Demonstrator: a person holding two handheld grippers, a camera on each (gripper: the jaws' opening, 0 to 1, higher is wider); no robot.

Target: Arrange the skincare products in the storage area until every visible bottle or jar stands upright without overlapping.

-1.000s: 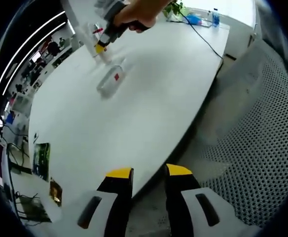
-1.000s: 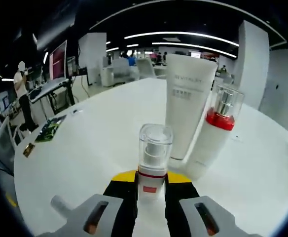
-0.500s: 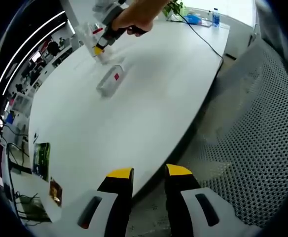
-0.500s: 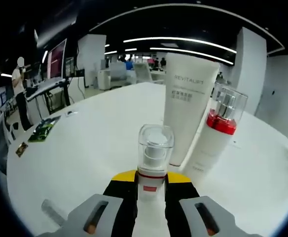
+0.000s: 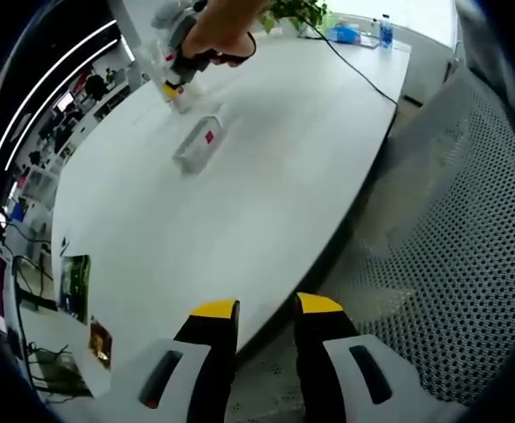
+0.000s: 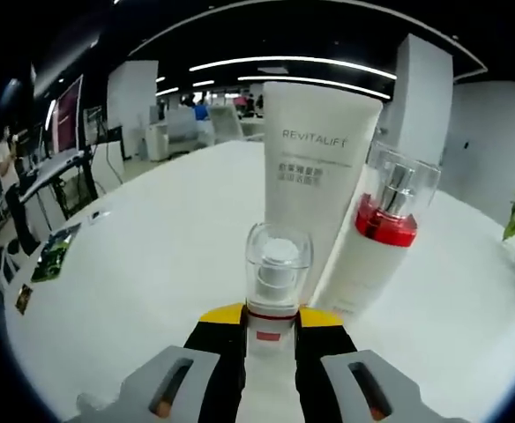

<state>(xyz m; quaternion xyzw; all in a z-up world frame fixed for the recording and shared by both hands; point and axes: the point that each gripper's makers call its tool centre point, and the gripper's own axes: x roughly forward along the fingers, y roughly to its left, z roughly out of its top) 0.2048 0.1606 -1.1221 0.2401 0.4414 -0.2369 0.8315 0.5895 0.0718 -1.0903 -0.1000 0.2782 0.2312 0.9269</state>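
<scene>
In the right gripper view my right gripper (image 6: 271, 324) is shut on a small white pump bottle (image 6: 275, 291) with a clear cap and a red band, held upright. Just beyond it stand a tall white tube (image 6: 313, 176) and a white bottle with a red collar and clear cap (image 6: 379, 233). In the left gripper view my left gripper (image 5: 266, 317) hangs over the white table's (image 5: 266, 167) edge, its yellow-tipped jaws a little apart with nothing between them. Far up the table a clear bottle with a red label (image 5: 199, 144) lies on its side, and a hand holds the right gripper (image 5: 175, 81) beyond it.
A black cable (image 5: 363, 69) runs across the table's far end, by a plant (image 5: 293, 12) and blue bottles (image 5: 383, 32). Perforated grey flooring (image 5: 451, 247) lies beside the table. Small cards (image 5: 74, 282) rest near the table's left edge. Office desks and monitors (image 6: 68, 115) stand behind.
The right gripper has carried the small pump bottle closer to the tube and the red-collared bottle, which now loom larger. The left gripper has stayed put.
</scene>
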